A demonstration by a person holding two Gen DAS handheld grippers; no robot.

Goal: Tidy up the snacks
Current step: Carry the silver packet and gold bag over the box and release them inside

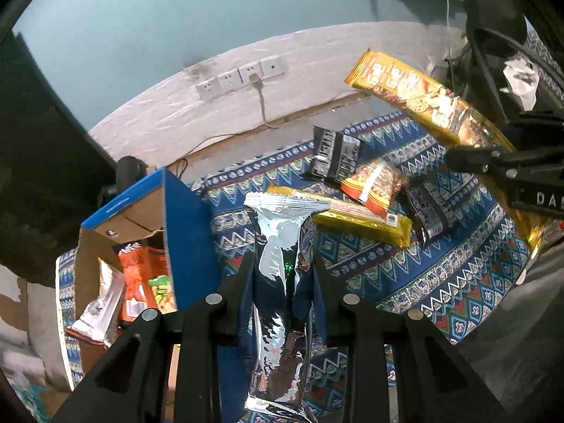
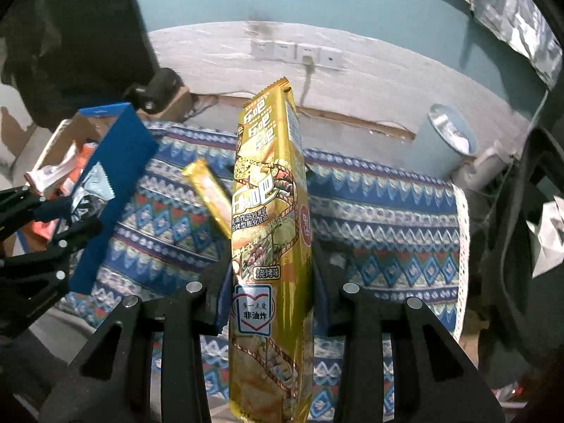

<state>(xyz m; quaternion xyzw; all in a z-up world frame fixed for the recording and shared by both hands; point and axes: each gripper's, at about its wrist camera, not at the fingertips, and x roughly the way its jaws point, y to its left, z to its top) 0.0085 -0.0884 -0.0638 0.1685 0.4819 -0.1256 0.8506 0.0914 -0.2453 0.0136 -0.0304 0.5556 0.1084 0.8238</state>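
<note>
Holding one snack each above the blue patterned tablecloth [image 2: 387, 204], both grippers look ready to load the open blue cardboard box [image 1: 183, 232] at its left edge. The left gripper [image 1: 278, 278] is clamped on a long silver foil packet [image 1: 278, 246]; the right gripper [image 2: 271, 282] pinches a tall gold crisp packet [image 2: 268, 194]. Another gold bar [image 1: 359, 215], an orange packet [image 1: 373, 187] and black sachets [image 1: 335, 155] lie mid-cloth, clear of the box.

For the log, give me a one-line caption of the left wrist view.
Left gripper holds a silver packet beside the snack box; right gripper lifts a gold pack over the cloth.
</note>
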